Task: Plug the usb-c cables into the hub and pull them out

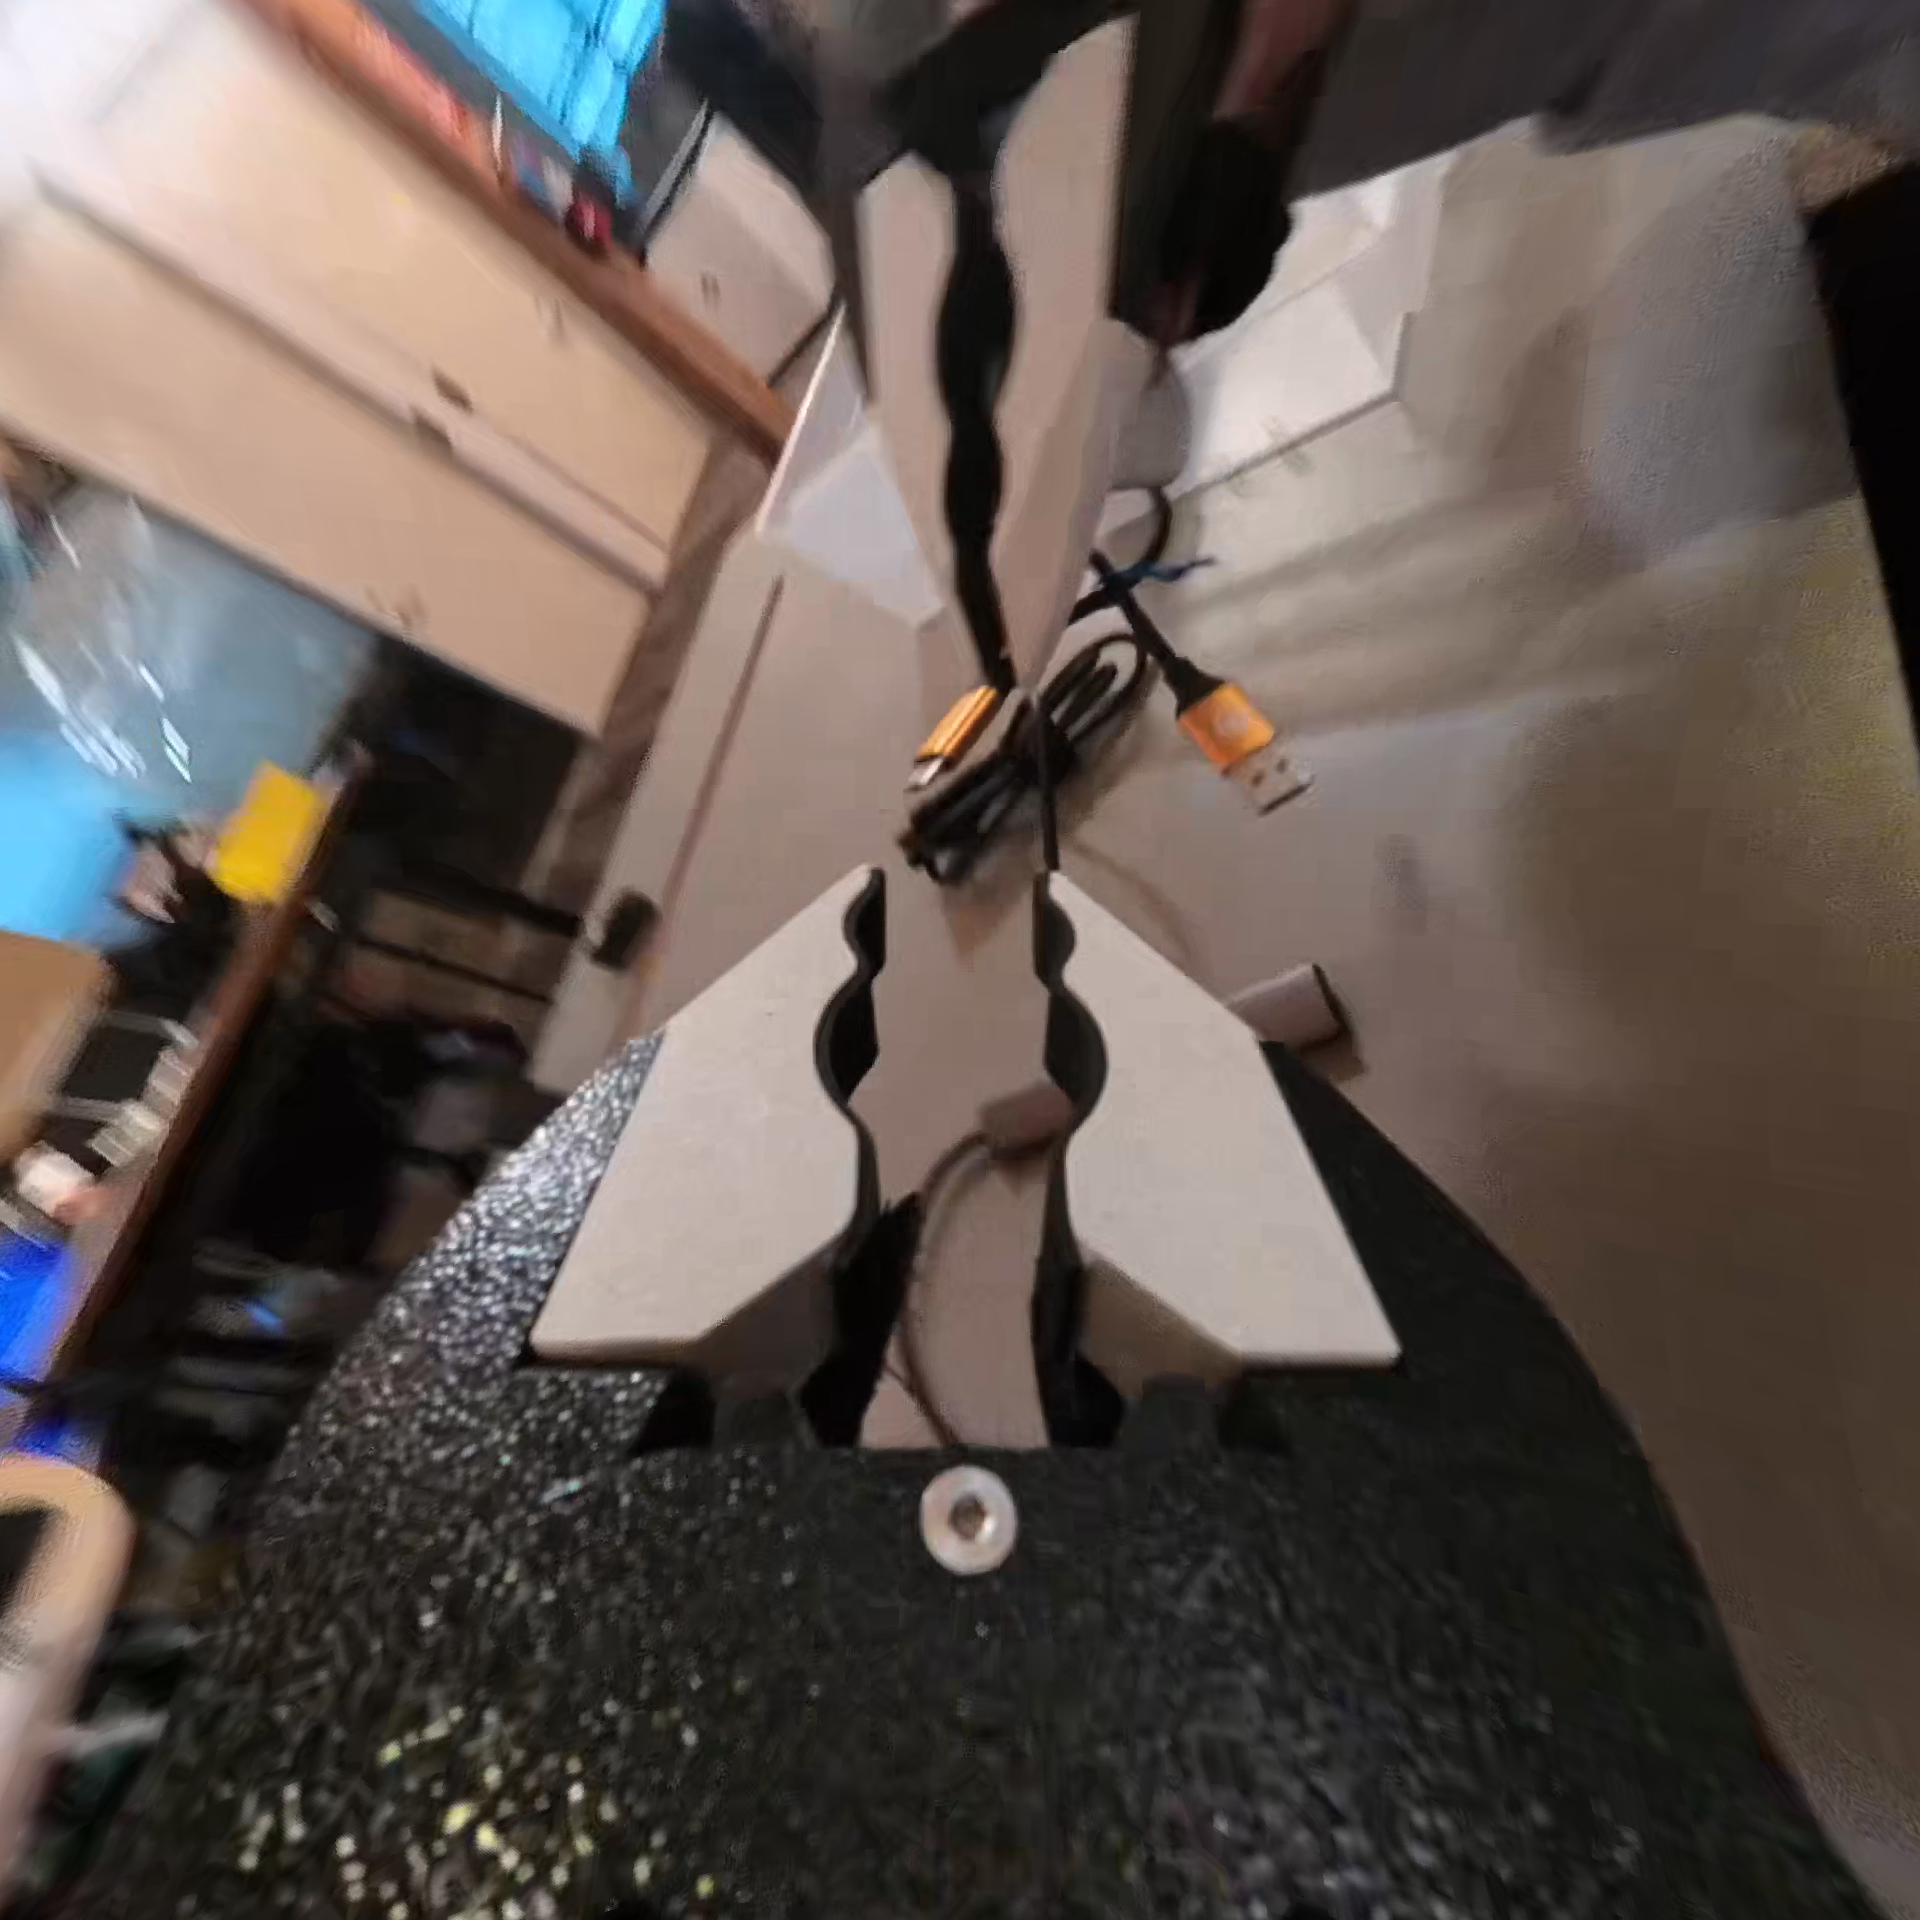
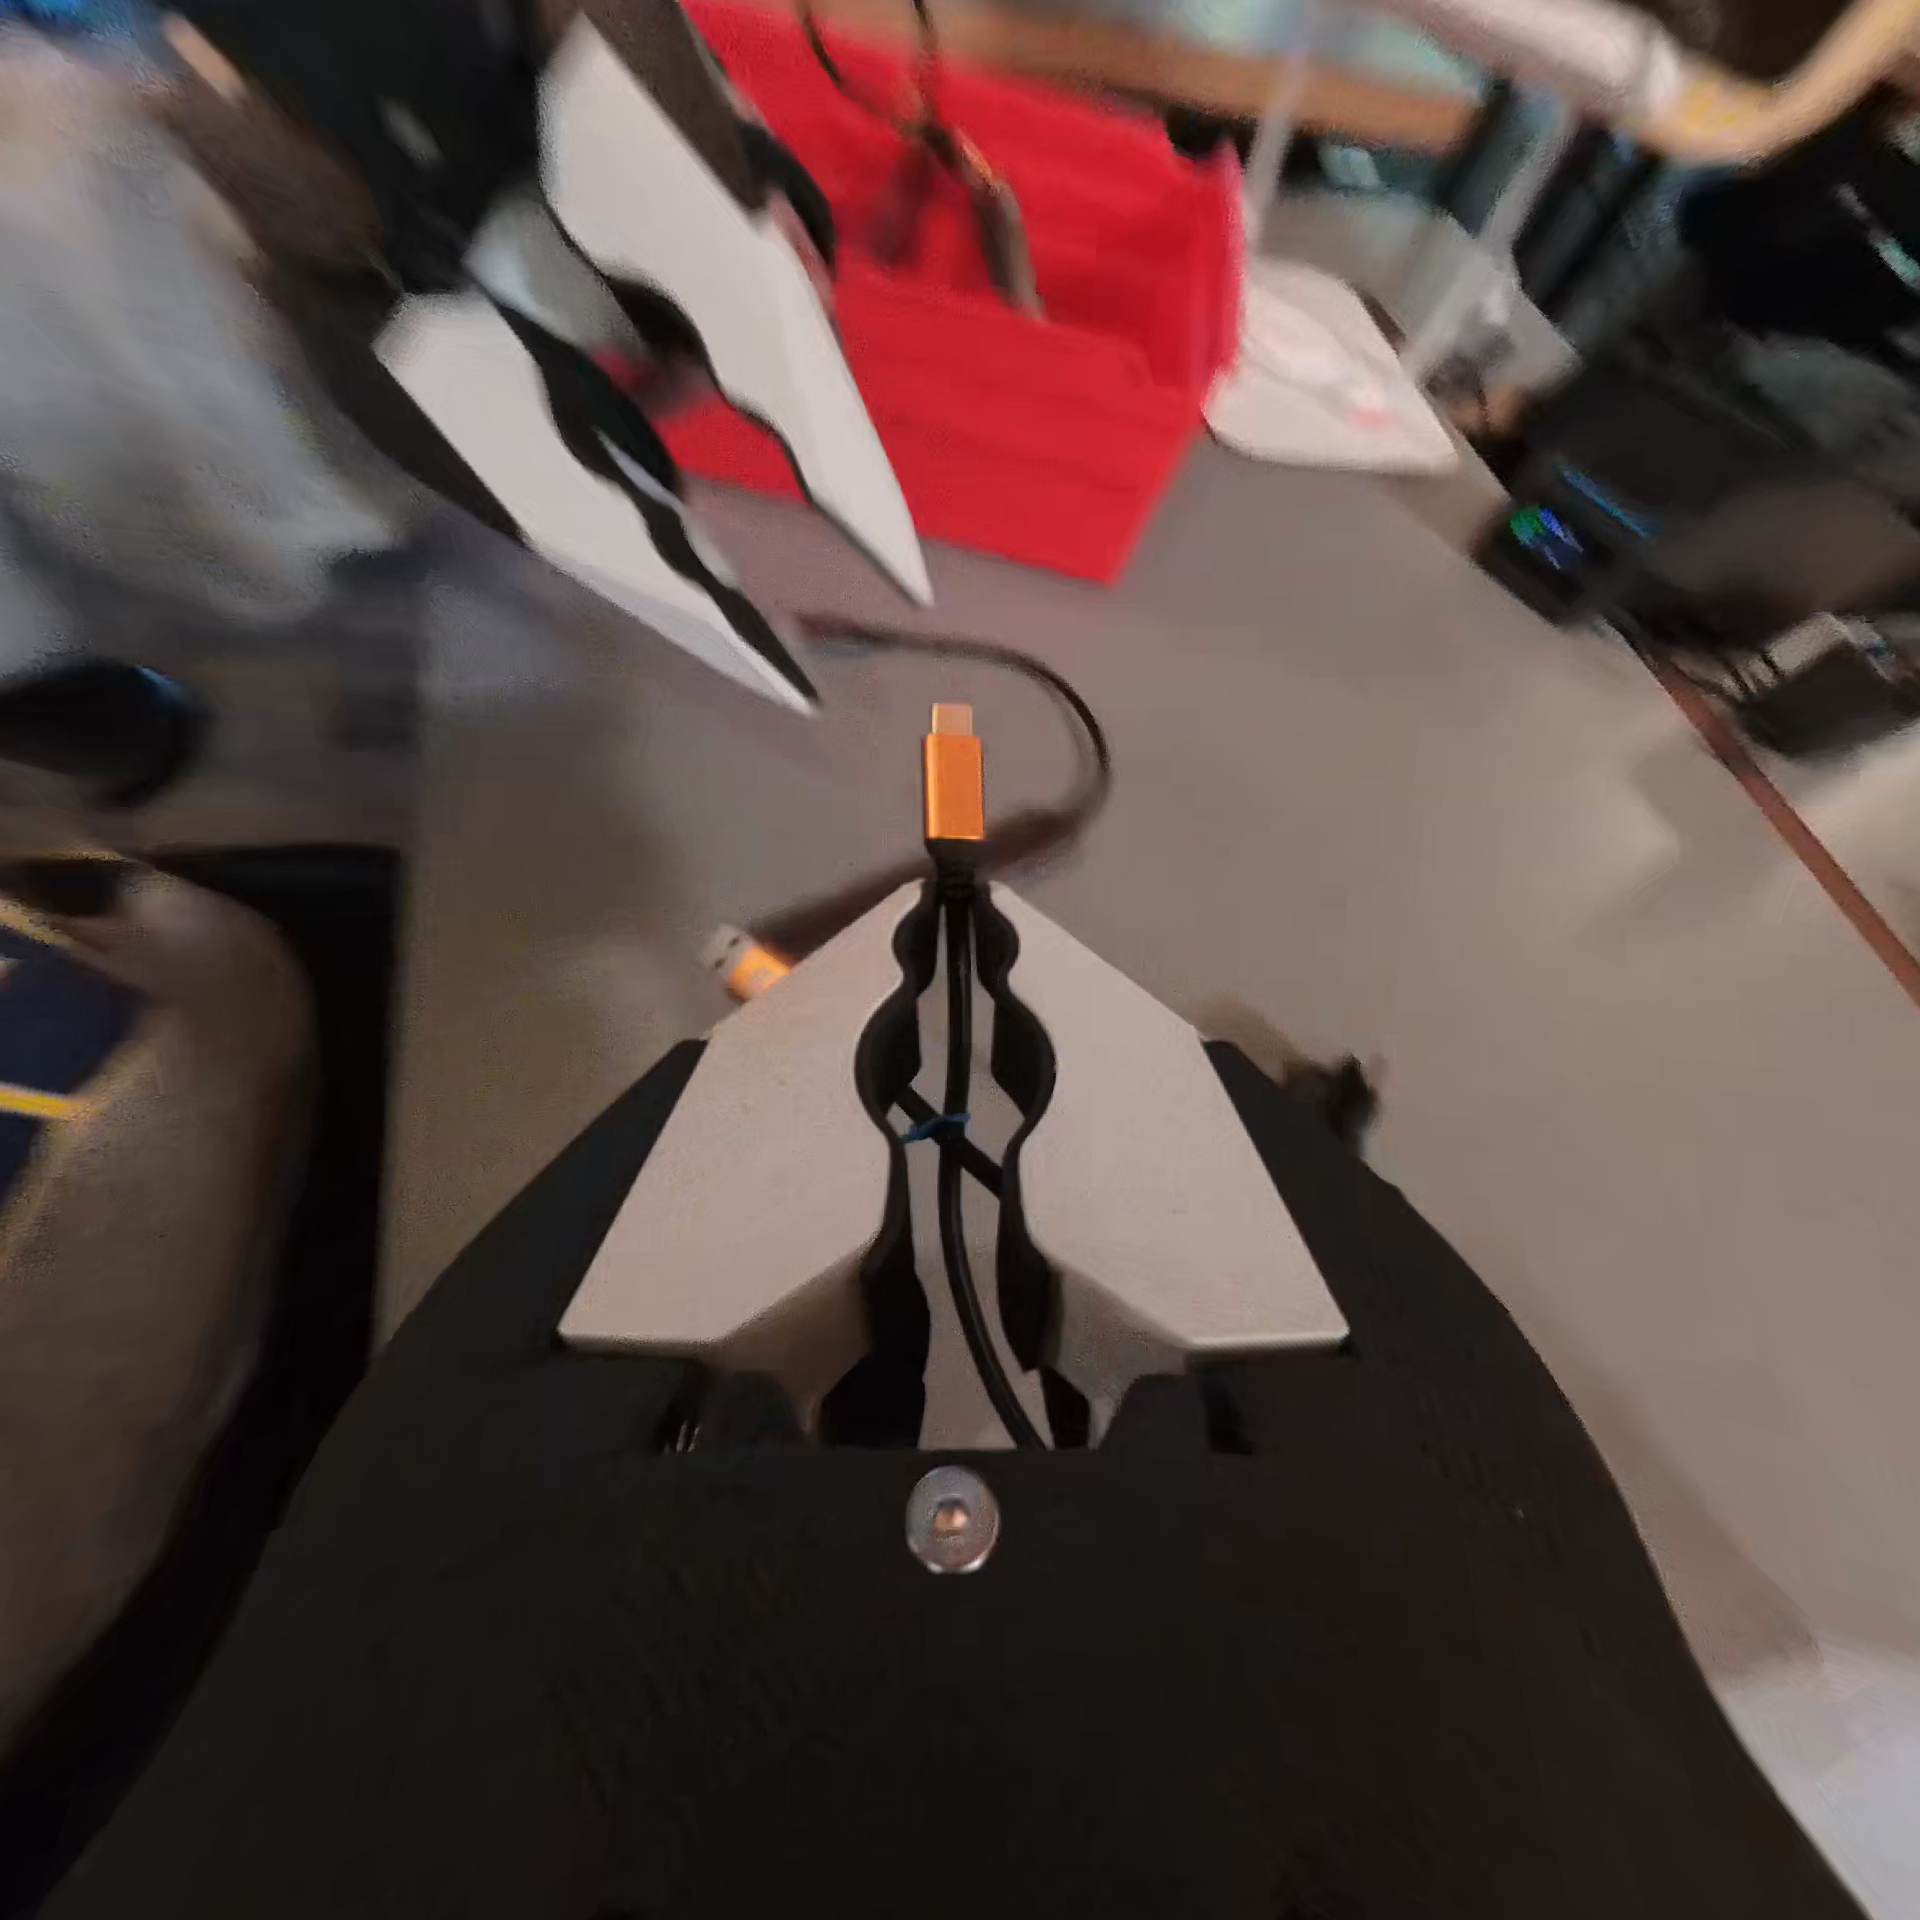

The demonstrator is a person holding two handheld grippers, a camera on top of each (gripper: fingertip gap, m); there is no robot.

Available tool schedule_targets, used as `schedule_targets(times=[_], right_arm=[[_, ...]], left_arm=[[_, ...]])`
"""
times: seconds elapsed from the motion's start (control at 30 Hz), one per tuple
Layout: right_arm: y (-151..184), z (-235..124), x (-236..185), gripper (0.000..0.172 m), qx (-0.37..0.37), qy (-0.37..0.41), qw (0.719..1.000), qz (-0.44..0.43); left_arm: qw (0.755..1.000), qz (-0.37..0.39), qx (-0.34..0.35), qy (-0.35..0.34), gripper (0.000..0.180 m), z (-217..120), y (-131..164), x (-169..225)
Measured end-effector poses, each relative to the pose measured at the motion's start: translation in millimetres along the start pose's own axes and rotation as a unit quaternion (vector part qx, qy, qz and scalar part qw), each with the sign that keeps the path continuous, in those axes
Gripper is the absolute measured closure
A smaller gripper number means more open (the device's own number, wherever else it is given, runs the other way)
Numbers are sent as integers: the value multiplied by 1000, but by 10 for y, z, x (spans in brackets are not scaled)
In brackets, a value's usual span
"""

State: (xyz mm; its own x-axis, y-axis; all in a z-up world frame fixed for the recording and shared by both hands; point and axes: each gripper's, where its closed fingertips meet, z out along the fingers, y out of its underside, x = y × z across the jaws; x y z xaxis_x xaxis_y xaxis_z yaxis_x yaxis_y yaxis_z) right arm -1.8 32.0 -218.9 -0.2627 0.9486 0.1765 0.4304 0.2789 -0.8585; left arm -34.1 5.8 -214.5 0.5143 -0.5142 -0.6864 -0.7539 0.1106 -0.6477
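In the right wrist view my right gripper is shut on a black cable, just behind its orange USB-C plug, which sticks out forward past the fingertips. The left wrist view shows that gripper from ahead, with the plug and the bundled cable under its tips. The cable's orange USB-A plug hangs to the right. My left gripper is open, with nothing between its fingertips. It also shows open in the right wrist view. A small grey piece with a thin lead lies on the table between the finger bases, unpressed.
A grey block lies on the beige table just right of my left fingers. A red box stands at the table's far side. The table edge runs along the right, with dark equipment beyond it. The left gripper's tips are roughly 5 cm from the right gripper's. The grey block is about 10 cm from my left fingertips.
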Motion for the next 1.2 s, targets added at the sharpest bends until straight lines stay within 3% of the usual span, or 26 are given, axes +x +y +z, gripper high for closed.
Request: schedule_targets(times=[0.13,0.27,0.33,0.37,0.47,0.6,0.67,0.8,0.97,1.03,1.1,1.2], right_arm=[[547,203,164,168,-166,76,981,-60],[874,362,160,167,-229,68,969,-54],[931,395,162,164,-225,64,972,-25],[894,389,195,152,-212,71,974,-19],[598,332,231,135,-143,81,986,-7],[337,408,-165,138,-75,-39,994,69],[423,491,-151,136,-100,-27,991,79],[475,538,171,133,-127,84,987,-45],[627,806,191,138,-199,30,973,-113],[688,879,198,144,-223,2,969,-103],[730,928,241,161,-239,-7,967,-89],[698,953,221,162,-228,-41,971,-55]], left_arm=[[991,-123,-50,9,151,6,399,119],[982,-155,-99,39,150,29,606,363],[976,-175,-118,54,145,58,661,462],[972,-188,-126,60,140,77,683,502],[967,-206,-138,67,135,109,727,565],[964,-213,-140,73,133,125,738,590],[965,-207,-147,72,130,135,754,590],[966,-196,-150,73,131,129,756,603],[969,-190,-125,92,131,108,690,656],[971,-184,-120,92,129,86,678,642],[974,-179,-116,79,127,69,674,590],[979,-149,-129,43,120,67,740,488]])
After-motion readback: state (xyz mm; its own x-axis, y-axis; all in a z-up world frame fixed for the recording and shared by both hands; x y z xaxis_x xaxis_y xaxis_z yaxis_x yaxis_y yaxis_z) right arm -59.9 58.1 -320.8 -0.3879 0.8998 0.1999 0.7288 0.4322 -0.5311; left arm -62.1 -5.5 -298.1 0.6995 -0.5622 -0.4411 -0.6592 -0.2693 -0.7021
